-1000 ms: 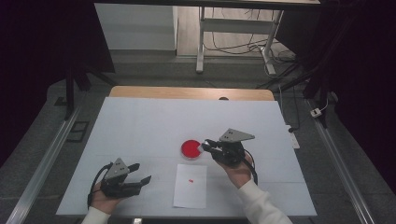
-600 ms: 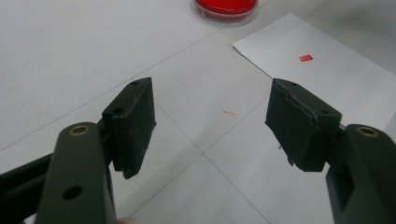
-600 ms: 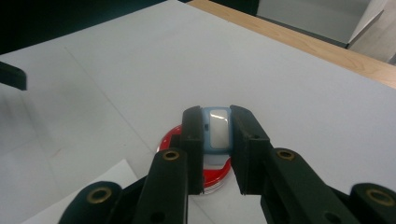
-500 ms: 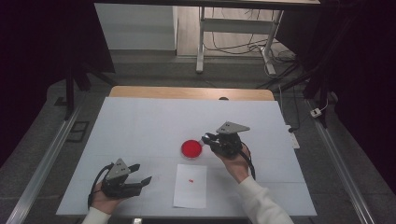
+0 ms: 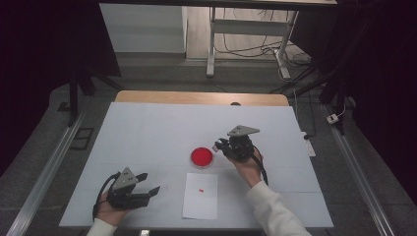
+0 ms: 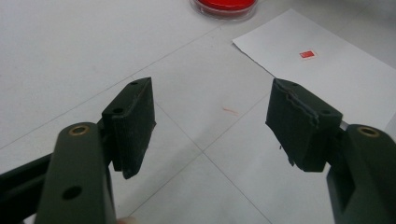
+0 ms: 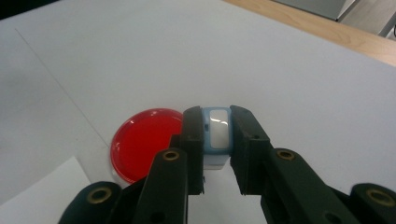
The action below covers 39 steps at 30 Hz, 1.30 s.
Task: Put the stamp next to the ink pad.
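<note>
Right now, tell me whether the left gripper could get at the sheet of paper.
Probably yes. The left gripper rests with jaws open, beside the sheet of paper, with bare table between them. The right gripper, shut on a small blue-and-white stamp, is beyond by the red dish.

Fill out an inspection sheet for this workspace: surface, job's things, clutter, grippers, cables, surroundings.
Surface: white table with a wooden far edge.
Job's things: small blue-and-white stamp in the right gripper; round red ink pad; white paper sheet bearing one small red mark.
Clutter: nothing seen.
Grippers: left gripper open, holding nothing, near the table's front edge; right gripper shut on the stamp, beside the pad.
Cables: one trails from each gripper; more lie on the floor behind.
Surroundings: dark room, metal frame legs beyond the table.
</note>
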Available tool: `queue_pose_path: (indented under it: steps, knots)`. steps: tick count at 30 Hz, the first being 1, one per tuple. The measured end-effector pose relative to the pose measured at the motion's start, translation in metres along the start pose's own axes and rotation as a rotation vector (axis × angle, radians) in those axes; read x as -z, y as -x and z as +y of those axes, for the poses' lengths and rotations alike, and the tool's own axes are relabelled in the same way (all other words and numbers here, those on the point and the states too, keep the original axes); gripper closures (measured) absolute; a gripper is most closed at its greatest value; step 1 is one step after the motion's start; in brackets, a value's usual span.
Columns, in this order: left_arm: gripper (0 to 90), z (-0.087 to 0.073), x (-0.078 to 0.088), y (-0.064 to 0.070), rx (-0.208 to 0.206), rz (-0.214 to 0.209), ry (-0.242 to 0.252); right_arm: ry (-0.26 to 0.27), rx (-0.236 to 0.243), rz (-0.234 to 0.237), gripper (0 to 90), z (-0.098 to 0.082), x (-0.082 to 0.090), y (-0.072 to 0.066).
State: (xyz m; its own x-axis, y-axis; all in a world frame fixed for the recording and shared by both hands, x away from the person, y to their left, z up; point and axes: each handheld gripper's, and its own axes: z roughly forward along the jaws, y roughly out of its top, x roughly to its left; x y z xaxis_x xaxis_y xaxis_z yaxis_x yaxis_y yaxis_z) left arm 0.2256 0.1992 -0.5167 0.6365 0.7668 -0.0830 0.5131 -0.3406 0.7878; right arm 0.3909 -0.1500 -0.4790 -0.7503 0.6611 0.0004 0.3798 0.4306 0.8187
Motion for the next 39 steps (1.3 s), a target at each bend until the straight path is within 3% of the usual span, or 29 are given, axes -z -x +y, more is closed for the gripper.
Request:
queue_pose_path:
  steps: [17,29,39]
  knots:
    - [32.1,-0.001,-0.001,0.001,-0.008,0.003,-0.011,-0.082,0.032,-0.048,74.8,-0.006,-0.021,0.003]
    - [31.9,-0.001,-0.001,0.001,-0.010,0.002,-0.015,-0.088,0.035,-0.051,74.3,-0.008,-0.023,0.003]
    - [31.8,-0.001,-0.002,0.000,-0.007,0.003,-0.015,-0.012,0.019,-0.057,49.7,-0.006,-0.015,0.005]
